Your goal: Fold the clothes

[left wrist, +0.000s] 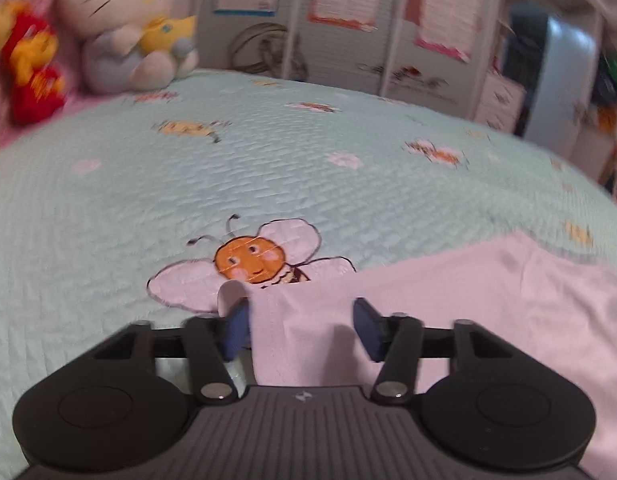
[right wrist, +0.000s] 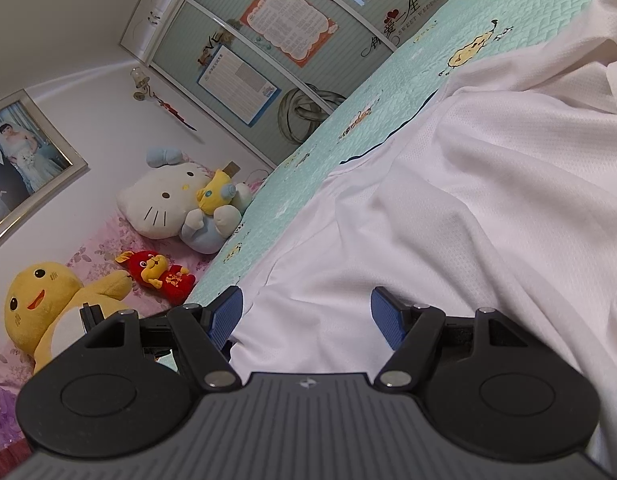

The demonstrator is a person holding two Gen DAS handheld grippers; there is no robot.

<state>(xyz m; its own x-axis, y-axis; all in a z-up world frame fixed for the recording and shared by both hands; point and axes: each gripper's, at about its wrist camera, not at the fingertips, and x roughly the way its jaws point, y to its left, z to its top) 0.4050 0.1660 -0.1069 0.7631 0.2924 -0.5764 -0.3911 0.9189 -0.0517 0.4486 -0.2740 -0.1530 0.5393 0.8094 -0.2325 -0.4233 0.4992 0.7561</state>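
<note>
Lying across the mint-green quilted bedspread (left wrist: pixel 268 168), the white garment (right wrist: pixel 468 220) spreads loosely with soft folds, one thin dark-trimmed edge showing toward the far side in the right wrist view. In the left wrist view a corner of this cloth (left wrist: pixel 448 312) reaches up between the fingers of the left gripper (left wrist: pixel 300 328); a small flap curls over the tip of one blue pad (left wrist: pixel 236 330), while the other pad stands clear of the fabric, so the jaws are apart and not clamped. The right gripper (right wrist: pixel 306 316) hovers over the cloth with its jaws spread wide, fabric lying between the pads without being pinched.

Just beyond the left gripper an embroidered bee (left wrist: pixel 252 260) on the bedspread is partly covered by the cloth's edge. Farther off, at the head of the bed, sit a white cat plush (right wrist: pixel 168 204), a small red plush (right wrist: pixel 160 276) and a big yellow plush (right wrist: pixel 40 312) on pink bedding. Behind them hang a framed photograph (right wrist: pixel 24 160) and a wardrobe (right wrist: pixel 268 60) with posters.
</note>
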